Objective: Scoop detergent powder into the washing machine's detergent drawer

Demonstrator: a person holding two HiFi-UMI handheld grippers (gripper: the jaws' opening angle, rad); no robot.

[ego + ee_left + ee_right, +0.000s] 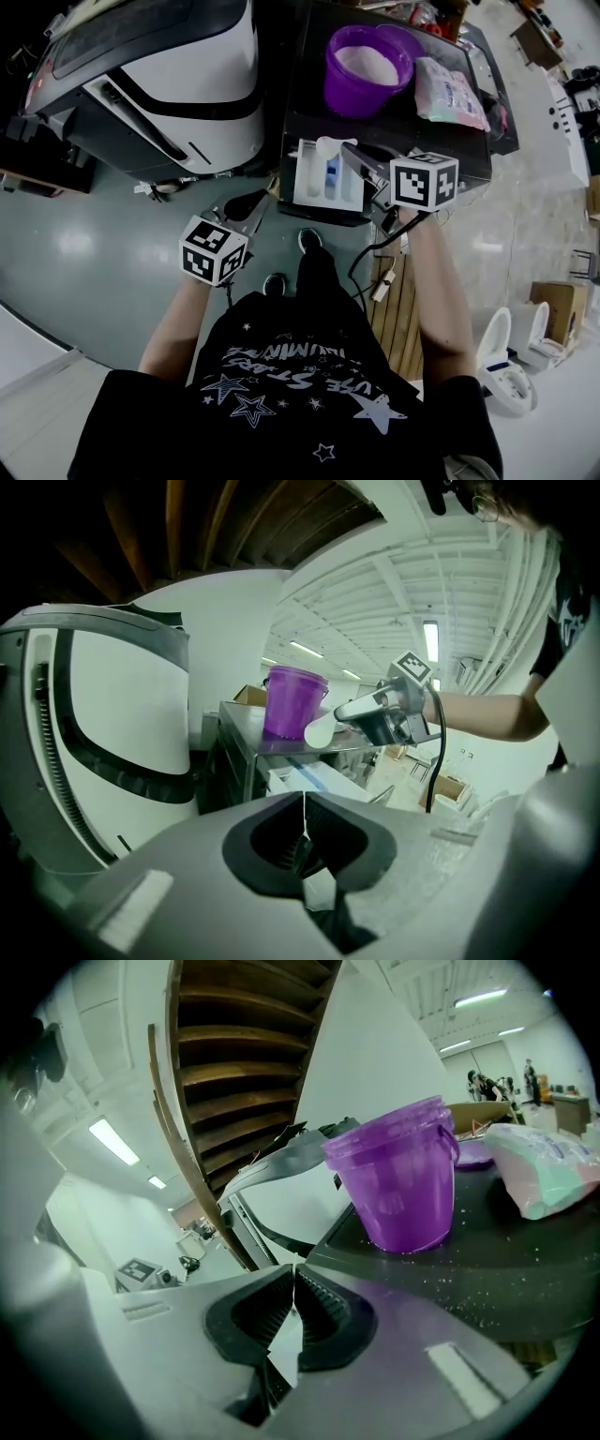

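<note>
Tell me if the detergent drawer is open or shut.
Open: the head view shows the drawer jutting out from the machine front, its compartments exposed.

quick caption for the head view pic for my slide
Right gripper holds a white scoop over the open detergent drawer; purple bucket of powder beyond it, left gripper shut and empty.

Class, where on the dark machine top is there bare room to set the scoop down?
Free: the dark top left of the purple bucket, and the front strip between bucket and open drawer. Crowded: the right end, where the detergent bag lies beside the bucket.
</note>
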